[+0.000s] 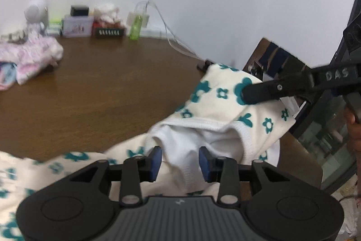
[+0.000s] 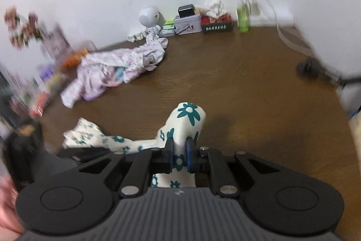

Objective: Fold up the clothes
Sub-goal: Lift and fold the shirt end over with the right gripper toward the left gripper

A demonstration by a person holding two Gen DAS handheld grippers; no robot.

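A cream garment with teal flowers (image 1: 216, 110) hangs over the brown table's right side, its white inside and ribbed opening facing my left wrist view. My left gripper (image 1: 180, 162) is open, its blue pads either side of the white lining without pinching it. My right gripper (image 2: 179, 151) is shut on a bunched fold of the same flowered garment (image 2: 187, 119), which rises above the fingers. In the left wrist view the right gripper's black finger (image 1: 266, 92) presses on the cloth's upper right corner.
A crumpled pink and lilac pile of clothes (image 2: 112, 71) lies at the table's left. Boxes (image 2: 216, 23), a green bottle (image 2: 243, 15) and a small white fan (image 2: 149, 15) line the back wall. A chair back (image 1: 279, 58) stands at the right edge of the brown table (image 2: 237, 83).
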